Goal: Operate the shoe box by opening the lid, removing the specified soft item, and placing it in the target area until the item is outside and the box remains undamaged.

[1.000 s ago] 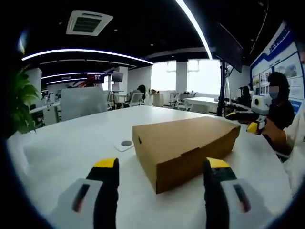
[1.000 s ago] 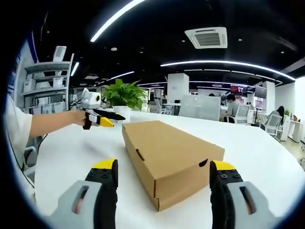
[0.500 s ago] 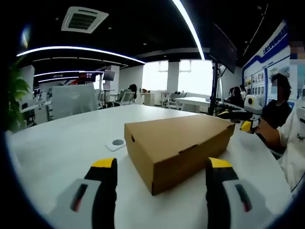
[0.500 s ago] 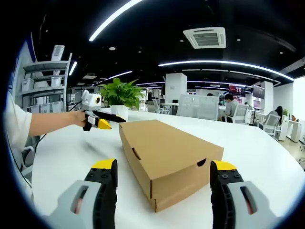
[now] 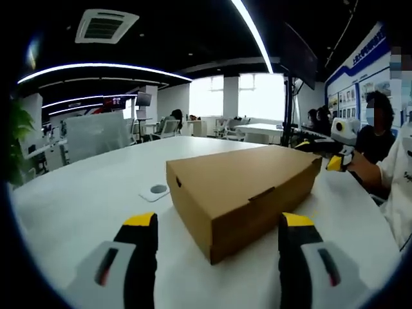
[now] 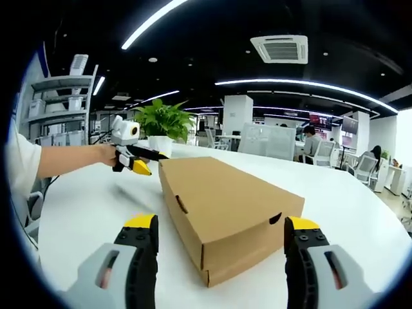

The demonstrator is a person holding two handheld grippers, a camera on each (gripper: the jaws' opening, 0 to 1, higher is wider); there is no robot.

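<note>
Your left claw (image 5: 217,228) is released, its 2 yellow-tipped jaws spread wide and holding nothing, poised just above the white surface (image 5: 84,199). Between and just beyond those jaws sits the brown cardboard shoe box (image 5: 241,190), lid shut, one short end turned toward you with its corner nearest the claw. To the box's left a small white square with a grey round spot (image 5: 155,190) lies flat on the surface. Your right claw (image 6: 219,228) is likewise released and empty, jaws apart, low over the same surface, and the closed shoe box (image 6: 225,206) rests just ahead between them, a short end facing you. In the right gripper view your left claw (image 6: 138,164) reaches in from the left, close beside the box's far corner; whether it touches the box is unclear. A potted green plant (image 6: 164,125) stands behind it.
</note>
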